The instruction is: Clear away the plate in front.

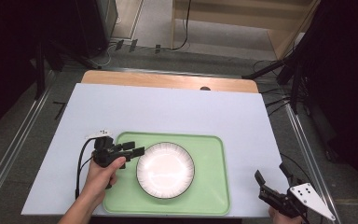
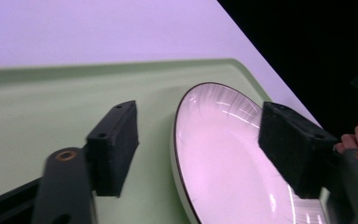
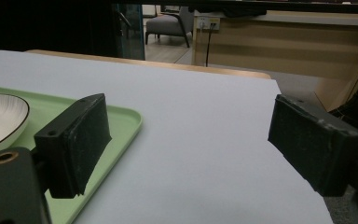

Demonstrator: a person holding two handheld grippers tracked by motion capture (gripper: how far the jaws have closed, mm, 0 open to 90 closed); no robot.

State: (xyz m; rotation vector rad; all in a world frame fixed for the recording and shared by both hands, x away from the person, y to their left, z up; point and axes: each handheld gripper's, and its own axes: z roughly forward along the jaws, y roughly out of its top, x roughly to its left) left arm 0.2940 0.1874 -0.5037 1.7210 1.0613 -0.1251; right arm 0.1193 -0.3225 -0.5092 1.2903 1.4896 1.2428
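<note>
A white plate (image 1: 165, 169) with a dark rim lies in a light green tray (image 1: 209, 186) on the white table. My left gripper (image 1: 134, 148) is open at the plate's left edge, just above the tray. In the left gripper view the plate's (image 2: 223, 154) rim runs between the two jaws, neither pad touching it. My right gripper (image 1: 272, 175) is open near the table's front right corner, right of the tray. In the right gripper view its jaws stand wide over bare table, with the tray's corner (image 3: 121, 121) and the plate's edge (image 3: 0, 116) at the left.
The white table sheet (image 1: 168, 112) lies on a wooden top (image 1: 168, 80). Metal rails run along both sides of the table. Cables and dark stands stand on the floor beyond the far edge.
</note>
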